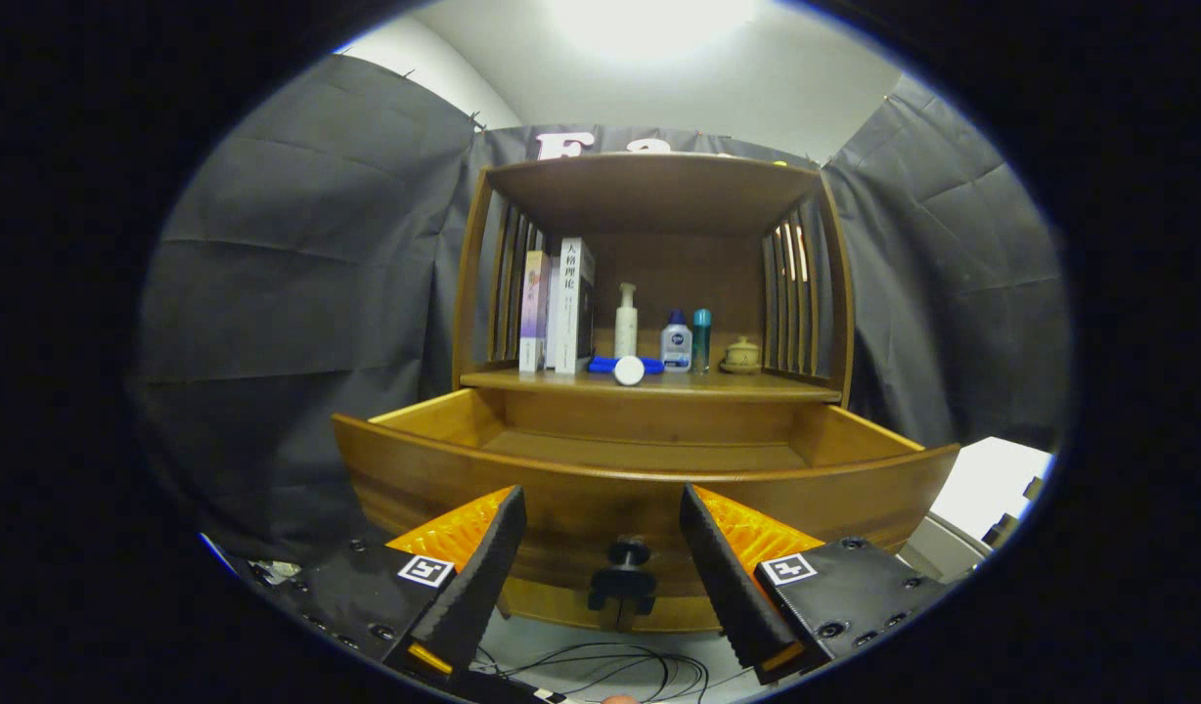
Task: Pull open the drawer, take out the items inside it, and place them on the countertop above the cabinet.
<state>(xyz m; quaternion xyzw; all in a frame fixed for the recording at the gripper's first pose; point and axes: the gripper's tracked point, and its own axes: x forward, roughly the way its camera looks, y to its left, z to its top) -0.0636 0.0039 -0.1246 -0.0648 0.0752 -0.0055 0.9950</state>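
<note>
A wooden cabinet stands ahead with its drawer (640,484) pulled open toward me; the part of the drawer's inside that shows is bare wood. A dark knob (625,567) sticks out of the drawer front, level with my fingertips and between them. My gripper (600,501) is open, fingers spread to either side of the knob and touching nothing. On the countertop (757,386) above the drawer lie a blue tube with a white cap (628,369), a white pump bottle (626,321), a small blue-capped bottle (676,342), a teal bottle (701,338) and a small lidded jar (741,356).
Several books (559,308) stand upright at the countertop's left end. Slatted side walls and a top shelf (649,181) enclose the countertop. Black cables (610,670) lie on the floor below the drawer. A pale surface (992,479) sits to the right of the cabinet.
</note>
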